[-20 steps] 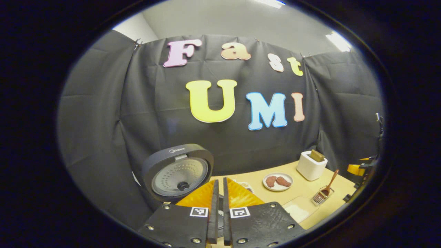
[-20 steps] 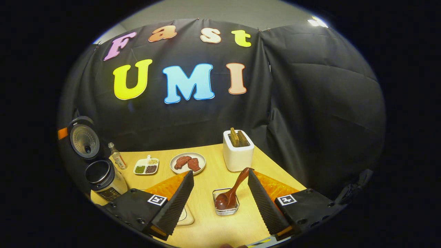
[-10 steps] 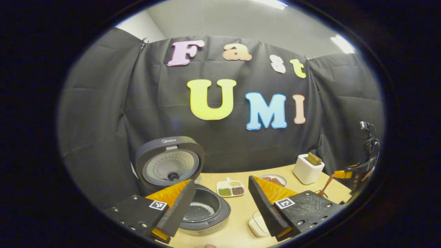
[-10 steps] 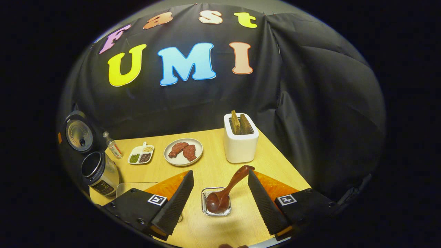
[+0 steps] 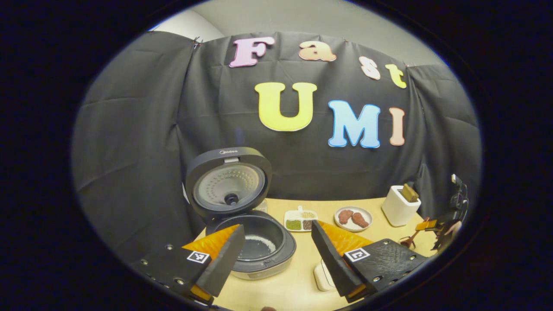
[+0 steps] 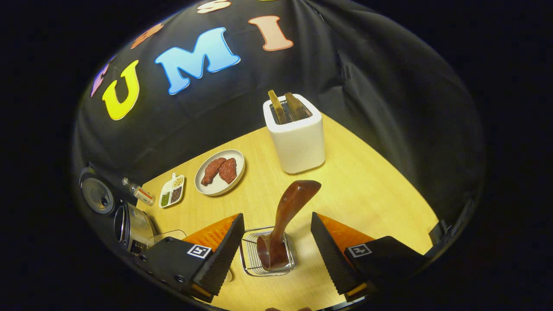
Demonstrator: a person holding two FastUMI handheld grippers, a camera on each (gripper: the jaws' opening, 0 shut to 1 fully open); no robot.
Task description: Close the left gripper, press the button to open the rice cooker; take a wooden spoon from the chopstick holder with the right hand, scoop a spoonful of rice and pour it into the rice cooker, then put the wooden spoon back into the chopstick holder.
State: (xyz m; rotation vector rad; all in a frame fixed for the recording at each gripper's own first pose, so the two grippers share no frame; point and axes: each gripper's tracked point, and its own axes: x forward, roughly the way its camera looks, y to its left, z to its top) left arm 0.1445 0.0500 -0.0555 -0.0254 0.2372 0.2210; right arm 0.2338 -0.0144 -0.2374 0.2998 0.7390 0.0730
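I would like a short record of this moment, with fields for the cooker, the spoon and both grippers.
rice cooker: lid up, some rice in the pot
wooden spoon: bowl down in the chopstick holder, handle leaning up
right gripper: open, fingers either side of the holder, not touching the spoon
left gripper: open, near the cooker
stage: spoon not yet taken
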